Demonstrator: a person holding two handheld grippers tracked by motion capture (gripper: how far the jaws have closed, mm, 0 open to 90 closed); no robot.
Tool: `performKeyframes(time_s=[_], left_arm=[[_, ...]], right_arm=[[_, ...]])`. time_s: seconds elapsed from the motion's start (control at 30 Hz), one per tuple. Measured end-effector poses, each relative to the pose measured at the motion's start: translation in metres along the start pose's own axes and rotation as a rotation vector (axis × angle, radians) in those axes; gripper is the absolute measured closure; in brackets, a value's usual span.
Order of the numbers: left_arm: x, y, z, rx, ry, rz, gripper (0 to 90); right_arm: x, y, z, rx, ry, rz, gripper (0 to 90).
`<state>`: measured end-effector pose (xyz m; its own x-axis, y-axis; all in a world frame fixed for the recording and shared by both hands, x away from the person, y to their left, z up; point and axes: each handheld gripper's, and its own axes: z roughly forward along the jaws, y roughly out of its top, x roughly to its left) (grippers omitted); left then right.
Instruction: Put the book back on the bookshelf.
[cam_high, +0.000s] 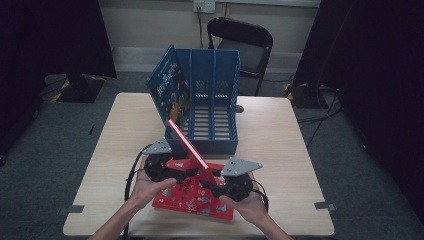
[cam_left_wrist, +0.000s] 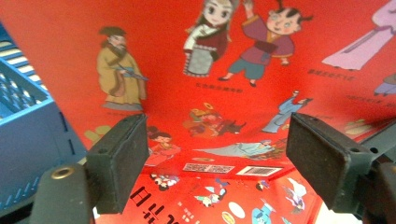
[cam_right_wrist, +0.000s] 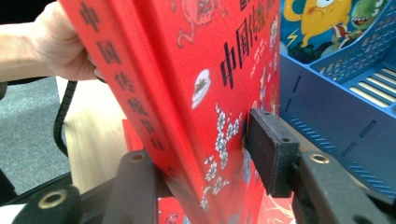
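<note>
Clamped on a tilted red book (cam_right_wrist: 187, 93), the right gripper (cam_high: 234, 184) has its jaws closed against both covers, the spine leaning up and away toward the person's left. Opposite it, the left gripper (cam_high: 159, 169) stands with its jaws wide apart, nothing between them, facing the book's illustrated back cover (cam_left_wrist: 224, 79) at close range. A second red book (cam_high: 192, 197) lies flat on the table beneath both tools, near the front edge. Just behind the raised volume sits a blue file rack (cam_high: 212, 107) with upright dividers and slatted floors; a blue picture book (cam_high: 169, 87) leans in its leftmost slot. The rack's low front wall stands between the lifted book and the open slots. All this rests on a pale wooden table (cam_high: 280, 150) over grey carpet, with a black folding chair (cam_high: 245, 45) behind it and dark curtains on either side.
</note>
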<state>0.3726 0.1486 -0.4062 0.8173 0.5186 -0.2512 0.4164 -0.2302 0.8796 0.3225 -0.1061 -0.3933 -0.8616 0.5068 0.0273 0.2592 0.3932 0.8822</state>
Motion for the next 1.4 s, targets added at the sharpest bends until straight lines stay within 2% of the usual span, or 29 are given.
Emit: performKeyframes(time_s=[0.07,0.17,0.23,0.3,0.43,0.63,0.8,0.9,0.97,1.1,1.17,1.27,1.4], left_arm=[[0.004,0.000,-0.002,-0.008,0.008,-0.017,22.7],[0.005,0.000,-0.005,-0.003,0.028,-0.010,22.9],[0.006,0.000,-0.007,-0.017,0.038,-0.020,23.0],[0.008,0.001,-0.009,-0.019,0.063,-0.014,23.0],[0.013,-0.001,-0.009,-0.008,0.079,-0.030,22.6],[0.016,-0.001,-0.014,-0.016,0.103,-0.021,22.5],[0.019,-0.002,-0.013,-0.022,0.107,-0.033,22.1],[0.018,-0.003,-0.009,-0.002,0.094,-0.017,22.4],[0.014,-0.003,-0.005,0.012,0.086,0.004,27.3],[0.009,-0.003,-0.001,0.017,0.128,0.035,28.1],[0.009,-0.003,-0.001,0.019,0.137,0.041,28.8],[0.009,-0.004,-0.001,0.017,0.142,0.042,32.2],[0.008,-0.004,-0.002,0.019,0.128,0.041,38.1]], right_arm=[[0.001,0.000,-0.003,0.007,-0.028,-0.006,61.6],[-0.003,-0.003,-0.007,0.000,-0.048,0.009,64.8],[-0.005,-0.004,-0.010,-0.003,-0.067,0.012,67.4],[-0.009,-0.005,-0.012,-0.006,-0.078,0.015,69.3],[-0.017,-0.007,-0.017,-0.018,-0.080,0.011,74.7],[-0.030,-0.012,-0.025,-0.042,-0.052,0.020,78.8],[-0.028,-0.013,-0.027,-0.041,-0.027,-0.006,78.2],[-0.025,-0.012,-0.027,-0.035,-0.010,-0.022,77.2],[-0.025,-0.011,-0.026,-0.032,-0.009,-0.023,77.1],[-0.029,-0.011,-0.025,-0.038,0.001,-0.001,76.1],[-0.031,-0.010,-0.024,-0.046,0.014,0.014,75.5],[-0.031,-0.007,-0.020,-0.058,0.006,0.015,75.5],[-0.032,0.001,-0.015,-0.087,-0.002,0.007,75.0]])
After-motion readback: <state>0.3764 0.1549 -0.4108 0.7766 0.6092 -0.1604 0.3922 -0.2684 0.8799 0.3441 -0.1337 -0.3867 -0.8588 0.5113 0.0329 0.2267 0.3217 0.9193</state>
